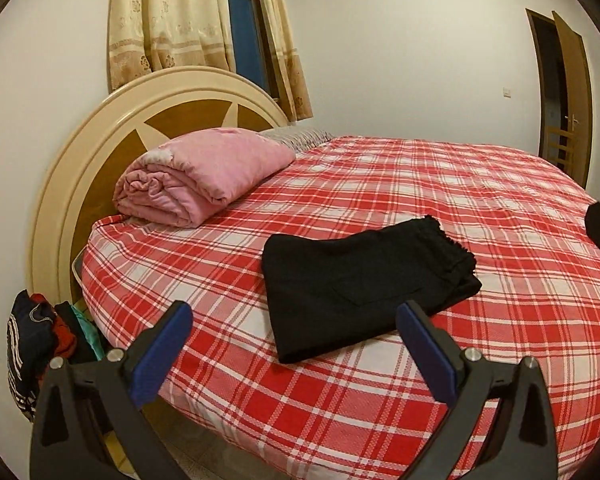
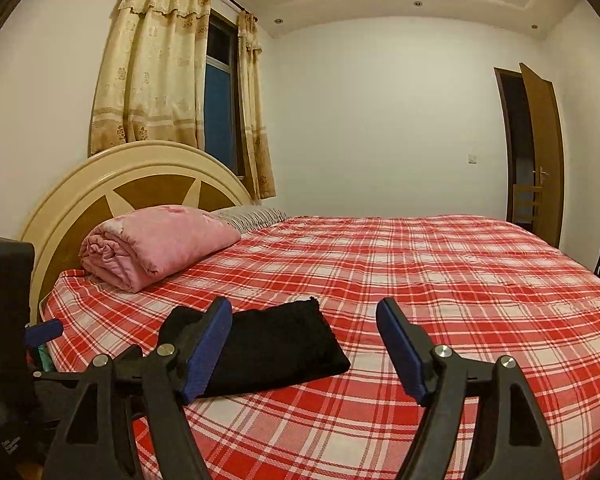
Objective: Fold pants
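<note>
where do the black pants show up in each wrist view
Left wrist: the folded black pants lie center frame on the plaid bed, just beyond the open jaws.
Right wrist: the black pants sit lower left of center, partly behind the left finger.
Shared landmark: the rolled pink blanket by the headboard, beyond and left of the pants.

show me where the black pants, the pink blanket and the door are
black pants (image 1: 356, 288), left wrist view, middle of the folded top layer
pink blanket (image 1: 204, 172), left wrist view, top of the roll
door (image 2: 544, 152), right wrist view, middle of the open brown panel
</note>
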